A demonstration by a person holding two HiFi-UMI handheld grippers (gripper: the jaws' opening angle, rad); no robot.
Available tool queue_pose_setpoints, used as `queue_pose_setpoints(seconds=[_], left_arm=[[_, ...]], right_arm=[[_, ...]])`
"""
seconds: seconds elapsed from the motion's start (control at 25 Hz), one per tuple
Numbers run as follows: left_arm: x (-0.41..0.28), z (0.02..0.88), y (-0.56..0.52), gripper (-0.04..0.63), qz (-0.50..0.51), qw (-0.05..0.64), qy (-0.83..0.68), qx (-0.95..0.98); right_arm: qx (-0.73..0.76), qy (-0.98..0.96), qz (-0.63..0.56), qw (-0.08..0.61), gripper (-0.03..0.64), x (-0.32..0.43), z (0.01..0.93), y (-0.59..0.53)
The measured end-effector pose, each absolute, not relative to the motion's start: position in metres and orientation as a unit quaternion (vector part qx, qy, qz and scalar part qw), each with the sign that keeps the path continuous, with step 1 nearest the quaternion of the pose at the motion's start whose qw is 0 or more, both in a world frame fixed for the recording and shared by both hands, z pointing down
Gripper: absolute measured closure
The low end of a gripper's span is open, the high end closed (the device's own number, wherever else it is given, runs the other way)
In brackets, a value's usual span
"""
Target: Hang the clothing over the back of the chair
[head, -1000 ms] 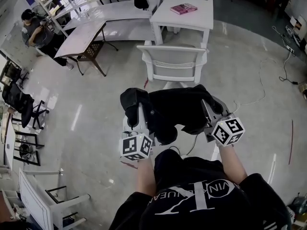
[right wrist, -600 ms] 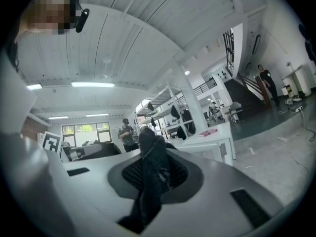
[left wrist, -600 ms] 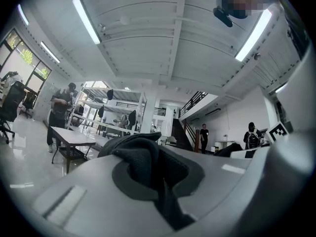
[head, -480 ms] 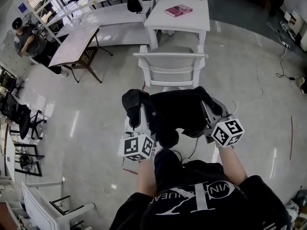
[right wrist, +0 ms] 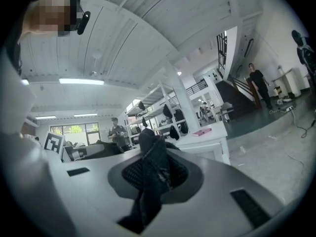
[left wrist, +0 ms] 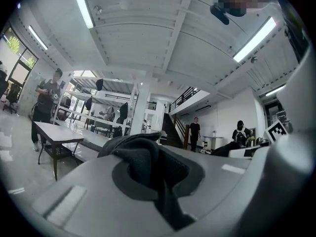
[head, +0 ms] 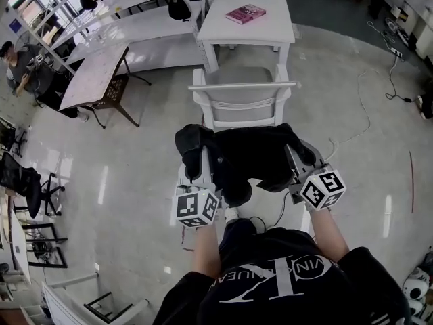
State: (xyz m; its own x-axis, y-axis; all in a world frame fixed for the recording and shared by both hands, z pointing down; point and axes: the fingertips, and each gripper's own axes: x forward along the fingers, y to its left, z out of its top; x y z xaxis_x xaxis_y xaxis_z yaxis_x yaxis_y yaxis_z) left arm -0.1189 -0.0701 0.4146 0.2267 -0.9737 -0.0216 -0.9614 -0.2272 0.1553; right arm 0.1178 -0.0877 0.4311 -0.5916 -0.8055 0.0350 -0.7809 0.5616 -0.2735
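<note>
A black garment (head: 247,154) hangs stretched between my two grippers, held level just in front of me. My left gripper (head: 195,147) is shut on its left edge, and a bunch of dark cloth (left wrist: 148,159) fills the jaws in the left gripper view. The garment's right edge is pinched in my right gripper (head: 298,147), with a fold of black cloth (right wrist: 153,172) caught between the pads. A white chair (head: 242,97) stands straight ahead, its back rail (head: 243,85) on the far side of the seat and beyond the garment.
A white table (head: 252,20) with a pink book (head: 245,13) stands behind the chair. A wooden-topped table (head: 91,73) and long white benches are at the left. A cable (head: 369,107) trails over the floor at the right. People stand in the background.
Both grippers have carried the garment forward, and the chair now lies nearer to its front edge. The grips on the cloth are unchanged.
</note>
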Motion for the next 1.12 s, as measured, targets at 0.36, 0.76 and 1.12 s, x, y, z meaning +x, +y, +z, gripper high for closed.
queue_pose_setpoints(seconds=[0.36,0.76,1.12], left_arm=[[-0.153,0.411,-0.121,0.572,-0.049,0.05,-0.583,0.81],[-0.171,0.408,-0.159,0.572,-0.038,0.03,-0.523,0.851],[-0.152,0.39,-0.17,0.572,-0.038,0.009,-0.476,0.879]], right_arm=[[-0.475,0.869,-0.129,0.054,0.563,0.077,0.427,-0.125],[-0.516,0.847,-0.11,0.069,0.563,0.041,0.419,-0.147],[-0.51,0.852,-0.091,0.077,0.563,0.023,0.397,-0.158]])
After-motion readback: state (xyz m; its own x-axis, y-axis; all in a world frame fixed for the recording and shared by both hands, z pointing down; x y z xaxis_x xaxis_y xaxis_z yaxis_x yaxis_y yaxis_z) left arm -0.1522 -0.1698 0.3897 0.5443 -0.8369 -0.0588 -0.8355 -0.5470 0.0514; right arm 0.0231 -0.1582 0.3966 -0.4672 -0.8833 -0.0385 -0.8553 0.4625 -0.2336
